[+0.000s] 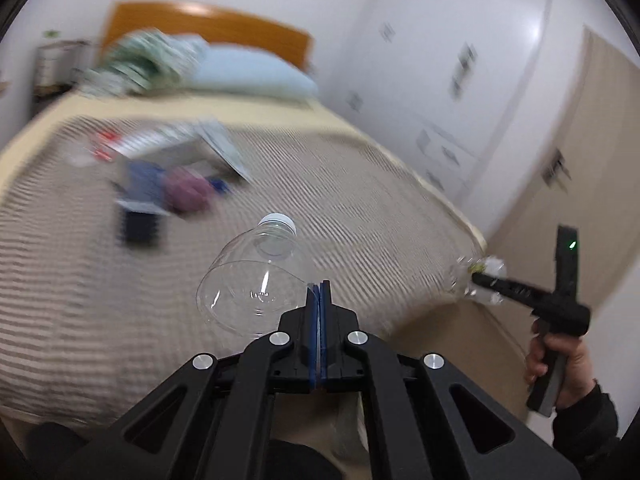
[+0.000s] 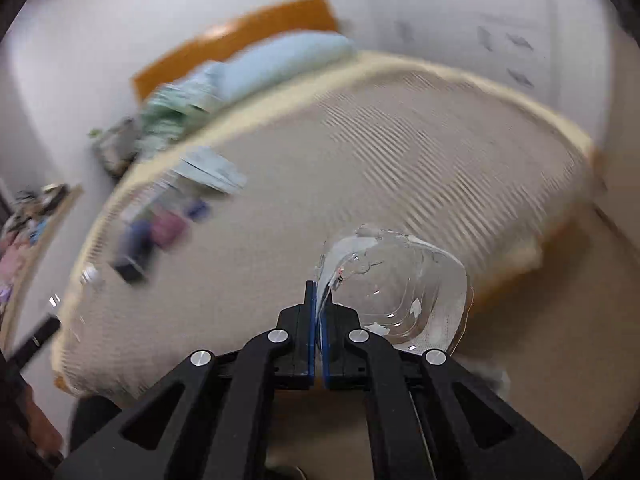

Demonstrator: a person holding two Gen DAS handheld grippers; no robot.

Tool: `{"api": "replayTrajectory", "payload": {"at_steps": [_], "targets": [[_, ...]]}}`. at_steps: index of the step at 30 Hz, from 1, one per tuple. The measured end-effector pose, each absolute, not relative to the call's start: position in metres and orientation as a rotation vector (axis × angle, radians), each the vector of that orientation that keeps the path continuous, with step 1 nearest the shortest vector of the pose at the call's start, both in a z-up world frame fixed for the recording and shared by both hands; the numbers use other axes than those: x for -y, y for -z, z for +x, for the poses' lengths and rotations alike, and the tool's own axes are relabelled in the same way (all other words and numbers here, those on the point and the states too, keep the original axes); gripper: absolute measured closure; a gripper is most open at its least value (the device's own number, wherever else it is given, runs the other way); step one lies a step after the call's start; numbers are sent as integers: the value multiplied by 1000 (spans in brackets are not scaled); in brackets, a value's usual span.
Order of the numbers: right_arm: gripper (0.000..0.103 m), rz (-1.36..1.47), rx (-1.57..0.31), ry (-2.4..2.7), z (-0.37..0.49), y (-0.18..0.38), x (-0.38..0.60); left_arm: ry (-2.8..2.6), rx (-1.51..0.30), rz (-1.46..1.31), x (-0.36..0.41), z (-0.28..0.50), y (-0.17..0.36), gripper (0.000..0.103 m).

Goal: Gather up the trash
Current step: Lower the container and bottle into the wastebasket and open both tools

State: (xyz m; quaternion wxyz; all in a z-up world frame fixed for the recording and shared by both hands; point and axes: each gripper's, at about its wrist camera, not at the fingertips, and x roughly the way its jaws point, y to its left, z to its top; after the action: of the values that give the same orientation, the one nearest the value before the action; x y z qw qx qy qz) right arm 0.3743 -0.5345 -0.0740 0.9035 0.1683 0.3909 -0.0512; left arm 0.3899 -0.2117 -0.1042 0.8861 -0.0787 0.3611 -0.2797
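Note:
My left gripper is shut on the edge of a clear plastic bottle with a white cap, held above the striped bed cover. Off the bed's right corner in the left wrist view, a hand holds my right gripper, which pinches a crumpled clear plastic piece. The right wrist view shows that gripper shut on the rim of a clear plastic tray over the bed's near corner. Both views are blurred by motion.
A blurred pile of blue, purple and black things with papers lies on the bed's left half. A light blue pillow and an orange headboard are at the far end. White wardrobe doors line the right side.

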Motion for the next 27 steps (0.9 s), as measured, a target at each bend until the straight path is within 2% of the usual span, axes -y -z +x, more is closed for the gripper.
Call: {"api": "replayTrajectory", "payload": {"at_steps": [5, 10, 14, 18, 19, 20, 21, 22, 27], "targets": [[101, 503, -1021, 257, 293, 197, 596, 703, -965, -49, 300, 385, 168, 103], [101, 671, -1204, 321, 247, 311, 610, 739, -1115, 92, 356, 378, 227, 103], [101, 674, -1277, 330, 261, 363, 617, 743, -1166, 130, 380, 380, 254, 103], [100, 682, -1245, 345, 304, 382, 648, 748, -1208, 140, 403, 385, 274, 103], [91, 686, -1243, 348, 317, 391, 657, 750, -1226, 136, 406, 389, 279, 103], [56, 687, -1249, 357, 329, 400, 665, 755, -1259, 128, 413, 393, 288, 103], [40, 687, -1273, 395, 338, 412, 675, 754, -1279, 125, 419, 396, 291, 103], [38, 697, -1272, 446, 338, 420, 682, 755, -1298, 124, 423, 398, 296, 103], [38, 806, -1185, 503, 317, 430, 699, 775, -1365, 140, 443, 405, 321, 103]]}}
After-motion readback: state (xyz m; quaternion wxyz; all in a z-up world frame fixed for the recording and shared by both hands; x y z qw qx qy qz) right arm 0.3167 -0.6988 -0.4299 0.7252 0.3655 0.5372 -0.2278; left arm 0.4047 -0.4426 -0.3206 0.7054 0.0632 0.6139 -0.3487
